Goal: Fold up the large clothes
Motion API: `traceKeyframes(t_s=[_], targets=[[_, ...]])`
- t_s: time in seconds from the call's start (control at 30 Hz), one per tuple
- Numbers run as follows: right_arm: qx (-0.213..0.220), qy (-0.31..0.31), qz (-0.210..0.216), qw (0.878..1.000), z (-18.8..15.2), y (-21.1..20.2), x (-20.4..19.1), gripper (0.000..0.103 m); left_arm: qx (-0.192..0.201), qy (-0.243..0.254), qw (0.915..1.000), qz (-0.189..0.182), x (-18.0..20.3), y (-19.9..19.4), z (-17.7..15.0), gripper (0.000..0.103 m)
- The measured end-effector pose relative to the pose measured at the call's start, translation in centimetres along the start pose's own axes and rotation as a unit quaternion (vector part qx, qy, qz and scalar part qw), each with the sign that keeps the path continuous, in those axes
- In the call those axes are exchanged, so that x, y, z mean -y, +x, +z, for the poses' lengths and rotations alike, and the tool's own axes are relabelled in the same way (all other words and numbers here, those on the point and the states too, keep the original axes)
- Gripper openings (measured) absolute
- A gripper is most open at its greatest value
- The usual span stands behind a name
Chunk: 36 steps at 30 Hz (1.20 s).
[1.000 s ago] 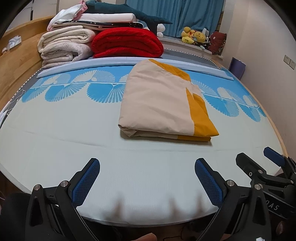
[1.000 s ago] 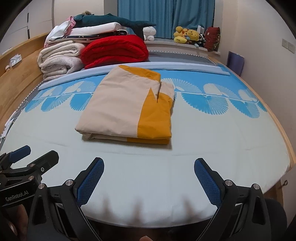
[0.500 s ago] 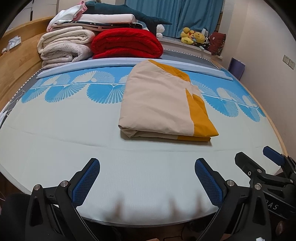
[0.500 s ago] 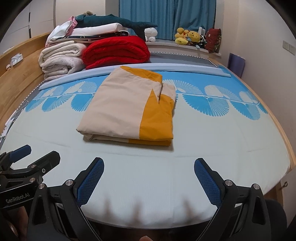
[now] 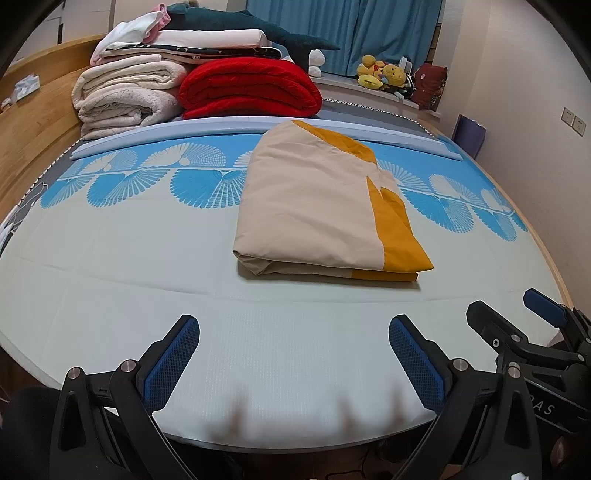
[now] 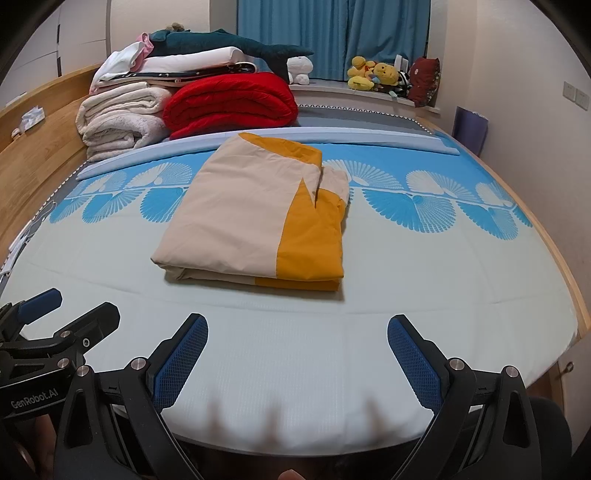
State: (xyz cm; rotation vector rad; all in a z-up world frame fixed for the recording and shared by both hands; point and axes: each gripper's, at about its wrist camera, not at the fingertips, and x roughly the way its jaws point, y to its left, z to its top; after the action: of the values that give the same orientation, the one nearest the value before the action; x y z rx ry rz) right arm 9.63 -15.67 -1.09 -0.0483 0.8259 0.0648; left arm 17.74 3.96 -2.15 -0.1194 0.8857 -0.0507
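A beige and mustard-yellow cloth (image 5: pixel 317 206) lies folded into a neat rectangle in the middle of the bed; it also shows in the right wrist view (image 6: pixel 258 218). My left gripper (image 5: pixel 293 347) is open and empty over the near edge of the mattress, well short of the cloth. My right gripper (image 6: pixel 297 347) is open and empty, also over the near edge. The right gripper shows at the right of the left wrist view (image 5: pixel 517 317), and the left gripper at the left of the right wrist view (image 6: pixel 70 310).
The pale mattress cover (image 5: pixel 147 258) has a blue fan-pattern band. Cream folded blankets (image 5: pixel 125 99), a red quilt (image 5: pixel 251 88) and a dark plush shark (image 5: pixel 258 33) are stacked at the head. A wooden bed frame (image 5: pixel 29 136) runs along the left; a wall (image 6: pixel 546 147) on the right.
Both grippers have drifted very slightly; the folded cloth has not moved and both grippers stay open.
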Motion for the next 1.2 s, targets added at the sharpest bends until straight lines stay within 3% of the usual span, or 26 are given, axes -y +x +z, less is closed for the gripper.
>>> traceKeyframes(t_s=[1.2], targets=[[0.001, -0.002, 0.000, 1.000, -0.03, 0.02, 0.22, 0.098, -0.001, 0.000, 1.0000, 0.000, 0.12, 0.04, -0.11, 0.102]])
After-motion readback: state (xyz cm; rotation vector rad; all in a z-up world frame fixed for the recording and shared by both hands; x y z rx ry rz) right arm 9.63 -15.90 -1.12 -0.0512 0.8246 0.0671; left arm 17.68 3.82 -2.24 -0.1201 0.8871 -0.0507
